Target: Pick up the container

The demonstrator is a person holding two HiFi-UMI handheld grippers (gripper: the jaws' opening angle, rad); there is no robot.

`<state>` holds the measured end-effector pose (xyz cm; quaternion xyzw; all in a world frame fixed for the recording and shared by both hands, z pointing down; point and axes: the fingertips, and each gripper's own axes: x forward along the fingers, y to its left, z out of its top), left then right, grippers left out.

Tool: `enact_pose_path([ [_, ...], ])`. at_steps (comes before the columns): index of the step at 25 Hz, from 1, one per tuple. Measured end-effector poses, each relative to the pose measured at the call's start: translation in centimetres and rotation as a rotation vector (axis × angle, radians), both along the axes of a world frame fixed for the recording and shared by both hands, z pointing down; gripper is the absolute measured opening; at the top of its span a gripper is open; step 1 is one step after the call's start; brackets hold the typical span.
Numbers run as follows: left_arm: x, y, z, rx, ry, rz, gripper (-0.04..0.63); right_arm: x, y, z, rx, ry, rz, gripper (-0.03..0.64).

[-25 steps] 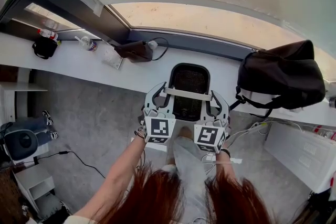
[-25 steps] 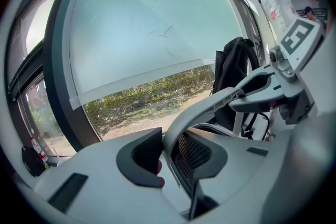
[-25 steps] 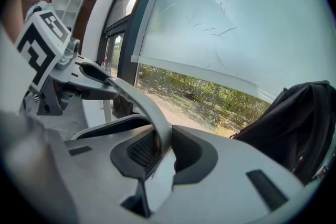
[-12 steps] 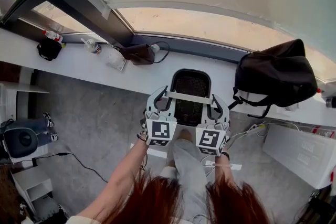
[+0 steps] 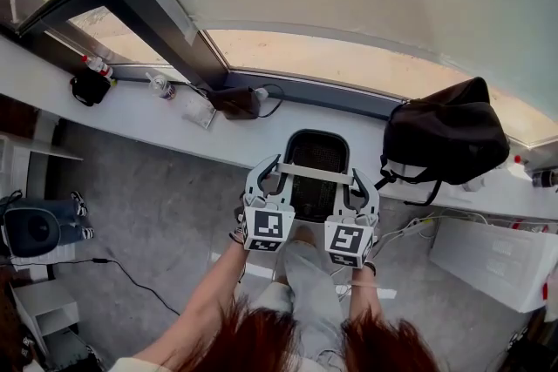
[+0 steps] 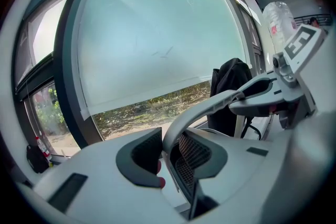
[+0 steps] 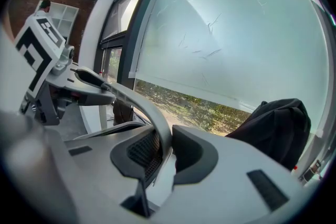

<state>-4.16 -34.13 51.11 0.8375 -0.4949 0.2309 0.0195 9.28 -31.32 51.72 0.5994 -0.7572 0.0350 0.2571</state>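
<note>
The container (image 5: 316, 159) is a black mesh basket with a pale grey handle bar (image 5: 314, 174) across its top. It hangs in the air in front of the white ledge (image 5: 174, 122), above the person's legs. My left gripper (image 5: 267, 177) is shut on the handle's left end, and my right gripper (image 5: 361, 182) on its right end. In the left gripper view the curved handle (image 6: 210, 105) runs out from between the jaws of the left gripper (image 6: 170, 152), with mesh (image 6: 191, 152) behind. The right gripper view mirrors this: handle (image 7: 142, 105), right gripper (image 7: 165, 152), mesh (image 7: 144, 149).
A black backpack (image 5: 445, 135) sits on the ledge at the right. A bottle (image 5: 96, 65), a black pouch (image 5: 87, 87) and a dark bag with a cable (image 5: 235, 103) lie along the ledge's left. A white box (image 5: 497, 261) stands low at the right. Windows rise behind.
Both grippers have risen together with the container held between them. The ledge and window have shifted down in the head view.
</note>
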Motion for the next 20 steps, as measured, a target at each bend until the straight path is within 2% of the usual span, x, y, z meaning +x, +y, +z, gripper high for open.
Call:
enact_pose_path([
  [20, -0.9, 2.5, -6.9, 0.053, 0.008, -0.016, 0.107, -1.0, 2.5, -6.9, 0.059, -0.031, 0.028, 0.087],
])
